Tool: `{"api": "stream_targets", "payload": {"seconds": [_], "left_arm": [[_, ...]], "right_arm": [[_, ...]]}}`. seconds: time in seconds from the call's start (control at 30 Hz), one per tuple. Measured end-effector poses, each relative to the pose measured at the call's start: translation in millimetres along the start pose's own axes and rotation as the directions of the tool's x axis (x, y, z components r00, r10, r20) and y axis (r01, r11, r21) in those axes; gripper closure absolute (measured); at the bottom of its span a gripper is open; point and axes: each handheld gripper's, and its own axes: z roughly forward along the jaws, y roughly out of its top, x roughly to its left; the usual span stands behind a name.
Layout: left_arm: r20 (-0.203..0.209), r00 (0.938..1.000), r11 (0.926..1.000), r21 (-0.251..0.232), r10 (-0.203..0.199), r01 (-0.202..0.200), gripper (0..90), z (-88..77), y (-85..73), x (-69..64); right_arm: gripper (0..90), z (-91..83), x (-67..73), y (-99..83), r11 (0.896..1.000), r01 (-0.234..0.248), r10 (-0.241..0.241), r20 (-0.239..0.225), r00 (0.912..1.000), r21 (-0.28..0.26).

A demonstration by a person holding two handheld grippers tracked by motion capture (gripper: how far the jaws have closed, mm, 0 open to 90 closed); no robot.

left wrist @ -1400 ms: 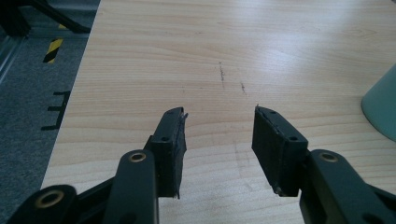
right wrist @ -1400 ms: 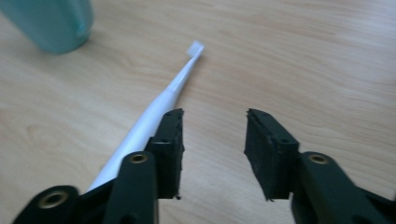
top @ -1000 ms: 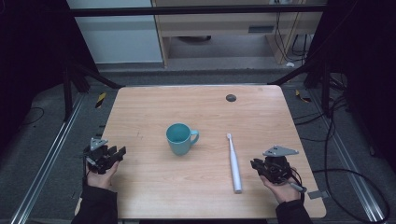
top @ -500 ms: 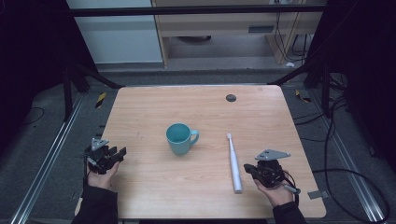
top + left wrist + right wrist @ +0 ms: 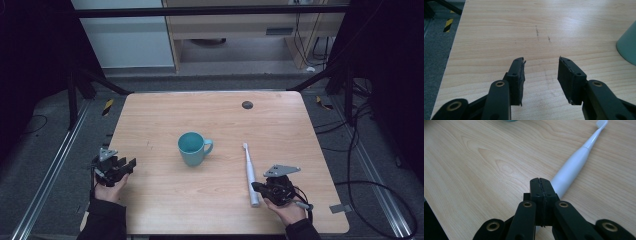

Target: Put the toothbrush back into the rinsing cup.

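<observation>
The work looks barely begun. The white electric toothbrush [image 5: 249, 172] lies flat on the wooden surface [image 5: 210, 120], brush head pointing to the far side, thick handle end toward the person, just right of the teal mug [image 5: 192, 148] and apart from it. Nothing sits in the mug as far as the high view shows.

The right tongs [image 5: 256, 186] sit just beside the handle end of the toothbrush; in the right gripper view their jaws are pressed together with nothing between them, the handle [image 5: 571, 170] lying just past the tips. So no grip is made yet.

The left tongs [image 5: 541, 72] are spread over bare wood at the left edge of the surface, with the mug's side [image 5: 627, 46] off to their right.

Judging from this, everything remains: spreading the right tongs, closing them on the handle, lifting, and probably carrying the brush to the mug.
</observation>
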Motion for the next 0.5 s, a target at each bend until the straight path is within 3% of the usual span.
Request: {"api": "stream_targets", "payload": {"seconds": [0.5], "left_arm": [[-0.003,1.0000,1.0000,0.003,0.007,-0.007,55.6,0.6,-0.1,-0.9]], "right_arm": [[90.0,13.7,6.4,-2.0,0.999,0.018,-0.017,-0.019,0.9997,0.046]]}}
